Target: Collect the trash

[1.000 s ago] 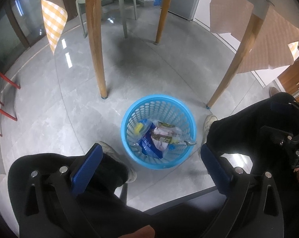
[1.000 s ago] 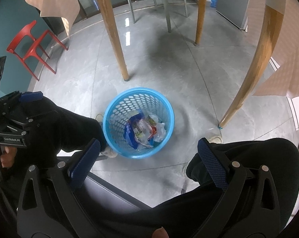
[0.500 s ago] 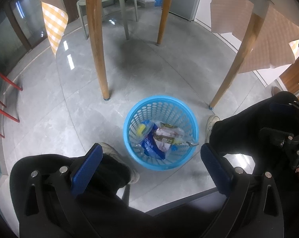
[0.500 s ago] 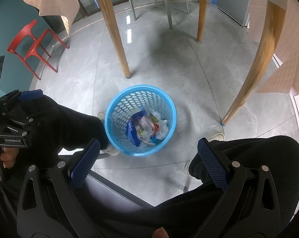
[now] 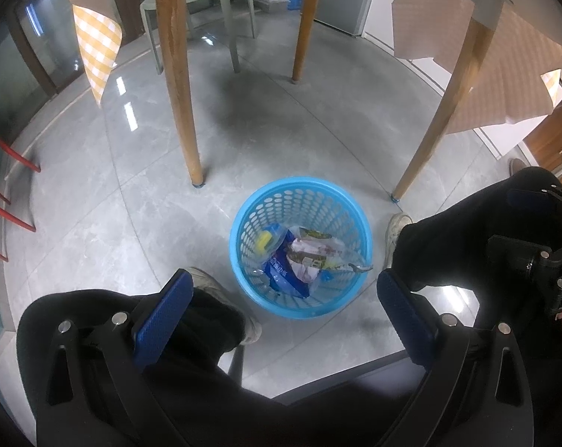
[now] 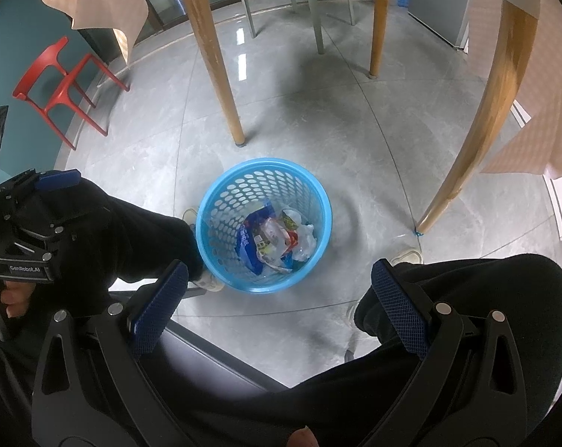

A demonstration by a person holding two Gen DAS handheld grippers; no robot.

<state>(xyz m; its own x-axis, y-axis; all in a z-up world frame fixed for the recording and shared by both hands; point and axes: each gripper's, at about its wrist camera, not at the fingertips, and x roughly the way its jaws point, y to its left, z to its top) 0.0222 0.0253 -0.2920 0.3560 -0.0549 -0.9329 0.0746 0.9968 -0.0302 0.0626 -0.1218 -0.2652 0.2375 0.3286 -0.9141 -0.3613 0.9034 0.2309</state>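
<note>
Both claws gape empty above the blue basket (image 5: 355, 208) of trash (image 5: 303, 257).

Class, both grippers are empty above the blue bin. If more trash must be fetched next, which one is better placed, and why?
Neither clearly. The left gripper and right gripper both hang open and empty above the blue basket, at similar height. No loose trash shows on the floor, so the pictures cannot favour a side.

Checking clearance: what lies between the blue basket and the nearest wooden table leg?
Only bare grey floor separates the basket from the leg, per the left wrist view.
</note>
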